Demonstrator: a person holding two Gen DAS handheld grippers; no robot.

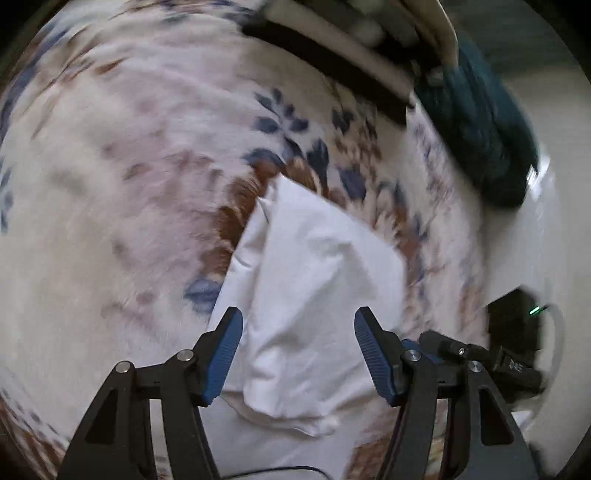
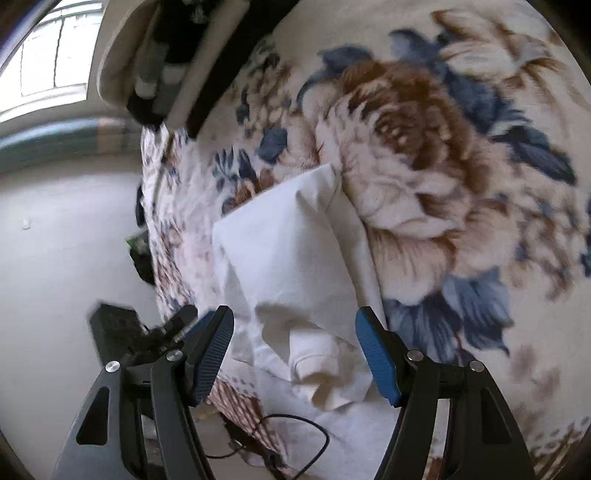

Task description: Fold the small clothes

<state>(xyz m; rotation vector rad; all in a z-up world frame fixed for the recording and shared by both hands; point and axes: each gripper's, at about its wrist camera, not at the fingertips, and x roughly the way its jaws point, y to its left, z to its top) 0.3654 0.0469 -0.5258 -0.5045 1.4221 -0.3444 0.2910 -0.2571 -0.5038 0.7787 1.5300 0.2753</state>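
A small white garment (image 1: 317, 258) lies partly folded on a floral blanket, near the bed's edge. My left gripper (image 1: 299, 317) hovers over the near part of it, open, with cloth showing below the blue pads and nothing pinched. In the right wrist view the same garment (image 2: 280, 251) shows a folded flap and a rolled cuff (image 2: 314, 362) at its near end. My right gripper (image 2: 294, 314) stands open above that cuff without touching it. Part of each gripper shows in the other's view, the right one (image 1: 443, 343) and the left one (image 2: 173, 325), close beside each other.
The plush blanket (image 2: 424, 147) with brown and blue flowers covers the bed. A teal cloth (image 1: 480, 129) hangs at the bed's far corner by a cream frame (image 1: 443, 33). Pale floor (image 2: 55, 240) lies beside the bed, with a black box (image 2: 114, 328) and a black cable (image 2: 295, 435).
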